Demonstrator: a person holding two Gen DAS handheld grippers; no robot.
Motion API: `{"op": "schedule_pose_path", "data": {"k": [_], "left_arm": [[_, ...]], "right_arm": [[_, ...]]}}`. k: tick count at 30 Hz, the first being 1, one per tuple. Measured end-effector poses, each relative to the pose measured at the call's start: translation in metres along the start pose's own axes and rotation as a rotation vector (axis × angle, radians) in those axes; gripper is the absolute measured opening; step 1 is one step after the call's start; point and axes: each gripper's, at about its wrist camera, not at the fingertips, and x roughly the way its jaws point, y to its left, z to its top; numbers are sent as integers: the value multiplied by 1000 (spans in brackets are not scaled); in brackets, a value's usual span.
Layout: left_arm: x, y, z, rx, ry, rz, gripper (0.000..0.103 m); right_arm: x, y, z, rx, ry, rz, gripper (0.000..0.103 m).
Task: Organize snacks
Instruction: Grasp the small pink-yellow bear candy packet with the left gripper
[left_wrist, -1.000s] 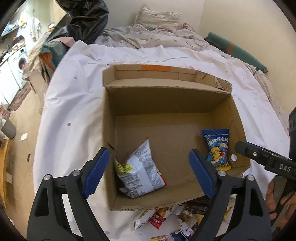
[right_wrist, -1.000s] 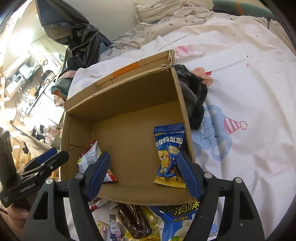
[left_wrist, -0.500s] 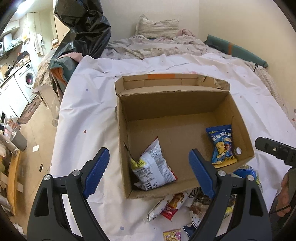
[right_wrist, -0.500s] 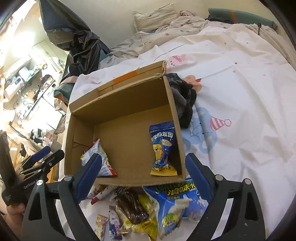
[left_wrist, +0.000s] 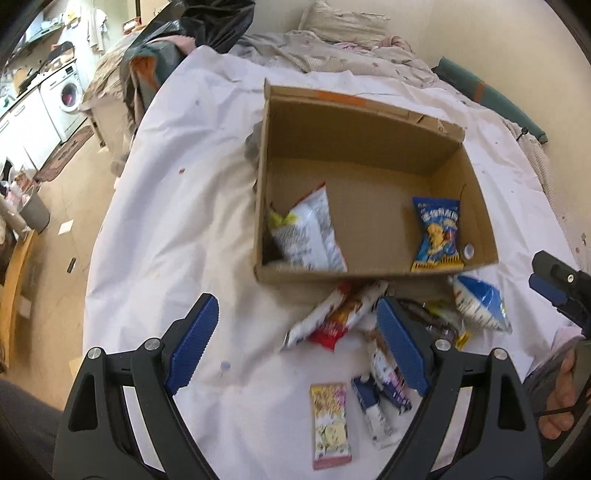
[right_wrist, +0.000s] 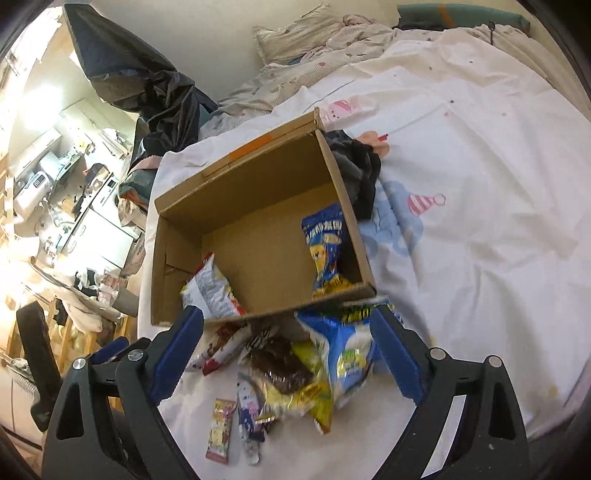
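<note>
Lower part of the white snack bag (left_wrist: 306, 236) hidden behind the cardboard box (left_wrist: 354, 275) front wall, loose packets (right_wrist: 288, 369) at lower centre motion-blurred, their print unreadable, hand (left_wrist: 561, 398) cut off at right edge

Bed with white printed sheet (right_wrist: 480, 177) bearing an open cardboard box (left_wrist: 369, 275) at its middle, loose snack packets (right_wrist: 295, 369) against the box's near wall, dark cloth (right_wrist: 360, 173) beside it, and rumpled bedding (left_wrist: 332, 55) at the far edge.

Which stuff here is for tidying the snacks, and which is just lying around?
For the job: cardboard box, white snack bag and blue snack bag inside it, loose snack packets on the sheet.

Just lying about: dark clothing, black plastic bag, pillow.
</note>
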Motion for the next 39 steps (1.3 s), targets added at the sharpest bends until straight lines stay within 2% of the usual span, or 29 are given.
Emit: {"op": "schedule_pose_path", "data": {"k": [5,8,11,15,17,19,21,23,26,27,32,35,39], "left_arm": [[-4,8,-16,-38,9,9,85],[2,11,-26,-44,31,26,85],[25,14,-38,-58,145,32,85],[55,5,-64,-72,313,-50,84],[69,-7,-78,-19,380,-35,76],[78,-19,-87,56,408,20,75],[82,-26,-91,98,408,52,75],[82,-30,-91,117,399,61,69],[80,-31,-89,120,389,75,40],[79,-31,-89,122,387,75,22],[73,-19,-78,86,370,64,22],[61,-11,-68,46,322,69,22],[47,-3,-53,3,276,37,22]], "right_arm": [[-2,-6,-13,44,20,-18,94],[0,-21,-21,147,34,20,94],[2,-31,-23,216,40,23,94],[3,-32,-21,214,32,9,94],[4,-31,-21,213,35,7,94],[4,-31,-21,210,36,3,94],[3,-33,-21,213,33,1,94],[4,-37,-20,232,33,5,94],[6,-46,-21,275,42,1,94],[9,-49,-21,289,49,-8,94],[26,-52,-23,284,119,-102,94],[33,-38,-20,174,135,-160,94],[55,-17,-16,-15,186,-278,96]]}}
